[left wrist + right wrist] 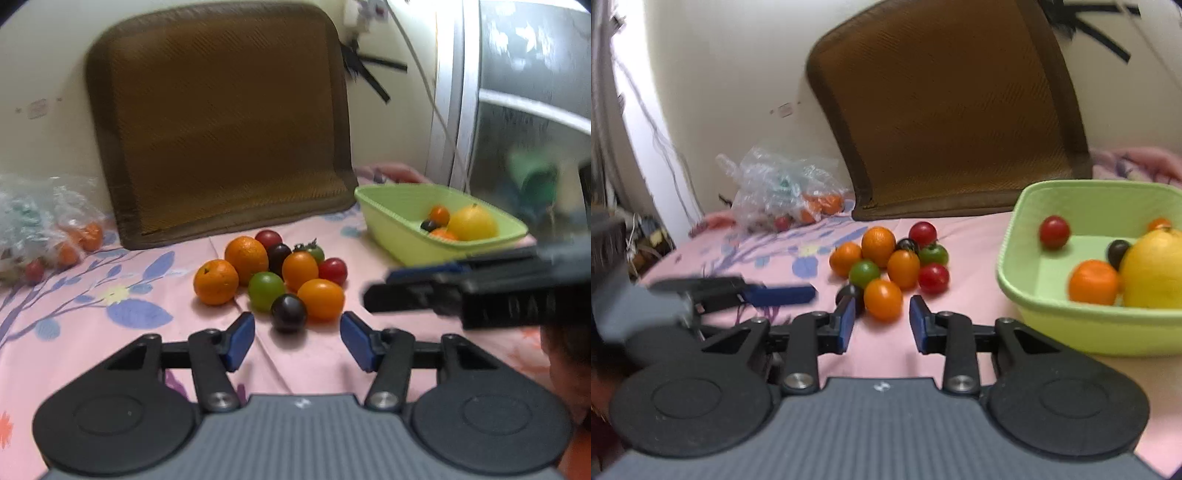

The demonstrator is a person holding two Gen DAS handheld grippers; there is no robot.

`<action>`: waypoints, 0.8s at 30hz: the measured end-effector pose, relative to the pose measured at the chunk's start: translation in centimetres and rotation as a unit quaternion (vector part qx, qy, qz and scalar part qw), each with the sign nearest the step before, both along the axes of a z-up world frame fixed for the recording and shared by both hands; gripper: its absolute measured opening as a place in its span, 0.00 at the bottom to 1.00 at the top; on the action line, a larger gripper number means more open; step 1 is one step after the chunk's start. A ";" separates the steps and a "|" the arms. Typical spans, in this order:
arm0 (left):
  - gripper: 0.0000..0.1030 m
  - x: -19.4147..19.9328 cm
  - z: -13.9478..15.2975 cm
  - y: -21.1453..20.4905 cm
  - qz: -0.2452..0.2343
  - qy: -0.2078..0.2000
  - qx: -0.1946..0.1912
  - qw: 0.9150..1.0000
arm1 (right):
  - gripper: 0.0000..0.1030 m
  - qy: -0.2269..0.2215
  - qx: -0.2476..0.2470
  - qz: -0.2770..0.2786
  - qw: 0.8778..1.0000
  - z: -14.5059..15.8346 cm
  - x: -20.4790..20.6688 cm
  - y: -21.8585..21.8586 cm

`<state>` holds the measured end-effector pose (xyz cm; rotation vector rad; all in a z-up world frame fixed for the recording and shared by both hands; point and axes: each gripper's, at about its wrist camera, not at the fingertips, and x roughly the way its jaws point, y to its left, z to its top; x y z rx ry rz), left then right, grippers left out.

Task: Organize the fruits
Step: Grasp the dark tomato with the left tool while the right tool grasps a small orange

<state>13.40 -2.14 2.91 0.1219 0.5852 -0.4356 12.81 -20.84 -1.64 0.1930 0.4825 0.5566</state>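
The left gripper (pixel 297 341) is held low and level over the pink flower-printed bedsheet (pixel 110 332), its blue-padded fingers spread wide with nothing between them, aimed at the cluster of loose fruit. Just ahead of its tips lies a small dark purple round tomato (pixel 288 313), touching an orange oval tomato (pixel 321 299) behind it. The right gripper (pixel 882 325) is also low and level, jaws spread and empty, with the same orange oval tomato just beyond the gap between its pads.

The cluster sits near the middle of the bedsheet: two dimpled orange citrus fruits (pixel 216 282), red, green and orange tomatoes packed against one another. The pale green rectangular plastic basin (pixel 388 218) stands toward the bedsheet's right edge, apart from the cluster, in front of a brown woven cushion (pixel 221 122) leaning on the wall.

The left wrist view shows the right gripper from the side as a blurred dark bar in front of the basin, and only part of the basin's contents: a large yellow citrus fruit (pixel 472 223), a dark tomato and small orange fruits. The right wrist view looks into the basin more fully and adds a red round tomato (pixel 1054 232) near its far-left corner. It also shows the left gripper's blue pad at the left, and the crumpled clear plastic bag (pixel 775 188) of fruit near the bedsheet's far-left corner.
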 end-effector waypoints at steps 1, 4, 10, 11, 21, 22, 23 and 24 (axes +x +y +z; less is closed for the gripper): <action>0.50 0.5 -0.3 -0.1 -0.002 0.007 0.001 1.000 | 0.35 0.002 -0.001 -0.002 1.000 0.1 0.5 0.4; 0.50 1.4 -0.4 -0.2 -0.019 0.015 0.007 1.000 | 0.35 0.004 -0.012 0.003 1.000 0.0 1.4 1.4; 0.34 2.5 -0.8 -0.7 -0.035 0.025 0.027 0.999 | 0.36 0.021 -0.031 0.007 0.999 -0.7 2.9 2.4; 0.30 2.5 -0.8 -0.6 -0.035 0.026 0.024 0.999 | 0.34 0.024 -0.028 0.008 0.999 -0.7 3.0 2.2; 0.24 -3.1 -0.7 -0.3 -0.070 0.029 -0.020 0.997 | 0.27 -0.011 -0.034 0.009 0.999 -0.1 -2.4 -0.2; 0.24 -4.1 -0.6 -0.4 -0.077 0.029 -0.026 0.996 | 0.27 -0.020 -0.039 0.007 0.999 -0.1 -3.5 -0.5; 0.24 -5.0 -0.5 -0.4 -0.083 0.030 -0.033 0.996 | 0.27 -0.027 -0.044 0.005 0.999 -0.1 -4.7 -1.1; 0.24 -6.0 -0.5 -0.4 -0.089 0.031 -0.038 0.995 | 0.27 -0.031 -0.048 0.003 0.998 -0.2 -5.4 -1.3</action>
